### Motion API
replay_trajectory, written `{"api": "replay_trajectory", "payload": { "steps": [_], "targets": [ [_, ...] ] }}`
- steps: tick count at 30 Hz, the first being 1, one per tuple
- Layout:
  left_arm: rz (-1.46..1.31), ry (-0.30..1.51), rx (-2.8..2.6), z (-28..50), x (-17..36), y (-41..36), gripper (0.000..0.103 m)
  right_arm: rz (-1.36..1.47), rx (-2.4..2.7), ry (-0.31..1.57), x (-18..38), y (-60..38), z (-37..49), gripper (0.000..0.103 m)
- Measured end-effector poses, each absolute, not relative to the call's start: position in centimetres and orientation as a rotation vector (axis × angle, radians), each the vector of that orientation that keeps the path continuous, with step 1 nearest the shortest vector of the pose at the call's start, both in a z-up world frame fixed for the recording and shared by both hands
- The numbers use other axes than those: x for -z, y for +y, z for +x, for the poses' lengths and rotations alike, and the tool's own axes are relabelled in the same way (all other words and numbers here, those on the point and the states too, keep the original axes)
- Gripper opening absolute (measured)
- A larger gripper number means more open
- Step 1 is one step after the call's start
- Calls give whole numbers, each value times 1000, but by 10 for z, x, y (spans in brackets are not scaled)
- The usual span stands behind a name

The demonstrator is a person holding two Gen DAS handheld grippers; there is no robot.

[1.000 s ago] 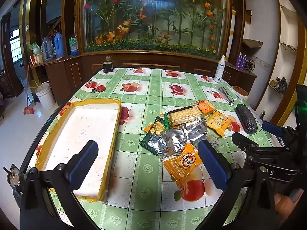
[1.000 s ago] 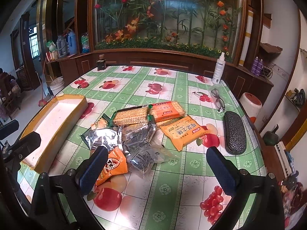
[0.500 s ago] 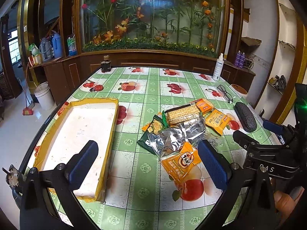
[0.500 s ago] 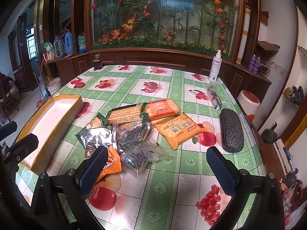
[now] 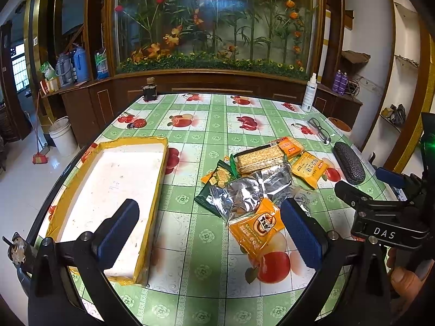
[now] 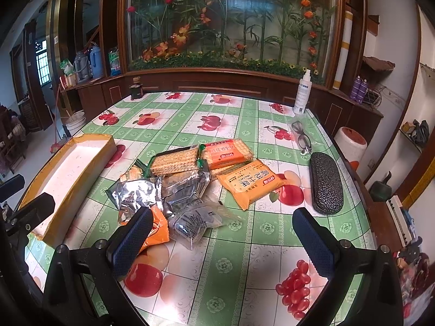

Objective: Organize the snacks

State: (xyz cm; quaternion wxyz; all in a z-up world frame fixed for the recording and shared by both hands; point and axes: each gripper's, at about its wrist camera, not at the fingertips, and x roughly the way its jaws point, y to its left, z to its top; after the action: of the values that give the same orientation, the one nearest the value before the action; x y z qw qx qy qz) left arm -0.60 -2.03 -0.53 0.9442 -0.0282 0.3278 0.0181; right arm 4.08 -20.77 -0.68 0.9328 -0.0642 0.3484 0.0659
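Both the left gripper [image 5: 209,231] and right gripper [image 6: 223,241] hover above the table [image 6: 244,125], jaws spread wide and holding nothing. The snack packets [image 6: 190,184] lie heaped mid-table on a fruit-print cloth, beside the yellow-rimmed tray [image 5: 160,174]; a flower display [image 5: 214,21] backs the room.

You have a loose heap of snack packets [image 6: 187,187] mid-table, silver foil bags over orange ones, two clear cracker sleeves [image 6: 174,160] at the far edge and a flat orange biscuit pack [image 6: 251,183] to the right, with the yellow-rimmed white tray [image 5: 160,171] lying empty to their left.
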Motion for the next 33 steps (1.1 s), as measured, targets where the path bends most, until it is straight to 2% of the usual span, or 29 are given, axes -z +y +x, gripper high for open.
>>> {"api": "replay_trajectory", "payload": {
  "steps": [19, 27, 33],
  "targets": [
    [-31, 683, -57, -3, 11, -20, 103, -110, -136, 729, 14, -222, 41, 103],
    [-436, 876, 202, 25, 71, 9, 103, -85, -165, 777, 39, -245, 44, 103],
    [-146, 925, 196, 40, 86, -49, 103, 5, -215, 822, 55, -263, 50, 103]
  ]
}}
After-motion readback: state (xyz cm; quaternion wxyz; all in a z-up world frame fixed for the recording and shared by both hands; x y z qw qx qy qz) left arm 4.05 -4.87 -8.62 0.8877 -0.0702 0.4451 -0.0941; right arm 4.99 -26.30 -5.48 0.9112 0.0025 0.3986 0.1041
